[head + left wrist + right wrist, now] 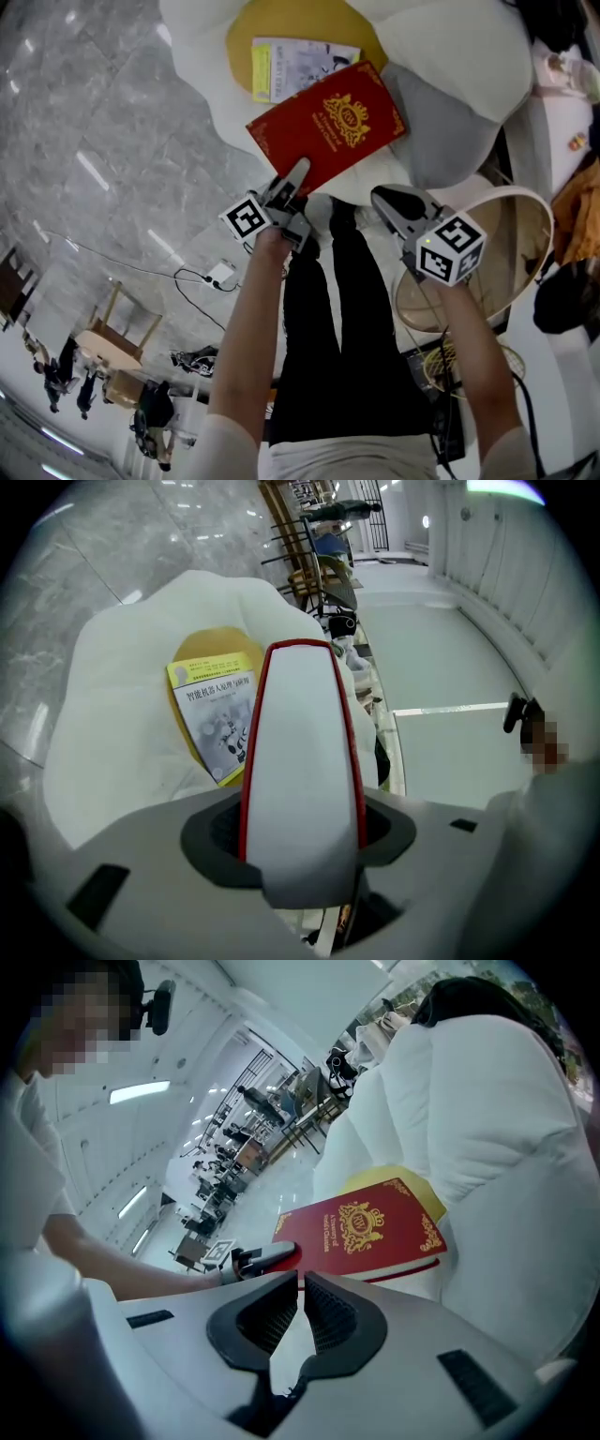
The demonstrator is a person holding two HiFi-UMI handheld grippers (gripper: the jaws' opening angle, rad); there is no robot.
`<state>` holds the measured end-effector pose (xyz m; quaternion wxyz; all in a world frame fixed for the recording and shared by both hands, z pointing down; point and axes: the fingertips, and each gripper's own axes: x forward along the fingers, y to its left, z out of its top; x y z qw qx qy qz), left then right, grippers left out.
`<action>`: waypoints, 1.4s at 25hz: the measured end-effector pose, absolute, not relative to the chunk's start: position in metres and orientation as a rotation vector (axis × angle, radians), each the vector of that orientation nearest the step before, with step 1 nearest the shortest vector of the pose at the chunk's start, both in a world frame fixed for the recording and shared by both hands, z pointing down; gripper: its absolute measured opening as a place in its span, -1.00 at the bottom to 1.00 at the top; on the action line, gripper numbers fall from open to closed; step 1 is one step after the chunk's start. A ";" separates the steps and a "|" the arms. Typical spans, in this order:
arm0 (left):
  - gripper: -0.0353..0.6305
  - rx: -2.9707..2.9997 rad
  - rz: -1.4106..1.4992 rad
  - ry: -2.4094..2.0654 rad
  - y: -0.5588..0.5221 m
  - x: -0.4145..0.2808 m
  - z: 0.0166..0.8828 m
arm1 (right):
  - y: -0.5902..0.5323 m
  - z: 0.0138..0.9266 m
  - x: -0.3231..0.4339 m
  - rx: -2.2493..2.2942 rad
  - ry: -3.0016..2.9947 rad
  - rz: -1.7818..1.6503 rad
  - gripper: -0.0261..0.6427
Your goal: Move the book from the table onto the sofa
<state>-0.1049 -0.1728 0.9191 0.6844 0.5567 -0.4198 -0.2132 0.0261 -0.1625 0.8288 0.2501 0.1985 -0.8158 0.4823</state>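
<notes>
A red book [328, 122] with a gold crest hangs over the white sofa [450, 47], just above a yellow cushion [309, 28] and a yellow-and-white booklet [295, 66]. My left gripper [298, 178] is shut on the book's near edge. In the left gripper view the upper finger [300, 761] lies on the red cover [251, 761], with the booklet [217, 714] beyond it. My right gripper [384, 199] hovers to the book's right, shut and holding nothing. The right gripper view has the book [366, 1227] ahead of the shut right gripper [302, 1279], and the left gripper [267, 1258] clamped at the book's left.
A grey cushion [441, 122] lies on the sofa to the book's right. A round hoop-framed side table [525, 244] stands at the right. A cable and white adapter [222, 274] lie on the grey marble floor [94, 141]. The person's dark-trousered legs [337, 328] are below.
</notes>
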 end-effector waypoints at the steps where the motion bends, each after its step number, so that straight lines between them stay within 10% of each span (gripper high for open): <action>1: -0.20 1.237 -0.495 -0.957 -0.178 -0.108 0.924 | -0.162 0.831 0.026 0.539 -2.218 1.317 -0.79; 19: -0.16 1.029 -0.570 -1.127 -0.203 -0.087 1.003 | -0.139 0.867 0.048 0.538 -2.211 1.356 -0.79; 35: 0.65 0.844 -0.246 -1.012 -0.153 -0.041 1.042 | -0.126 0.857 0.069 0.636 -2.190 1.377 -0.79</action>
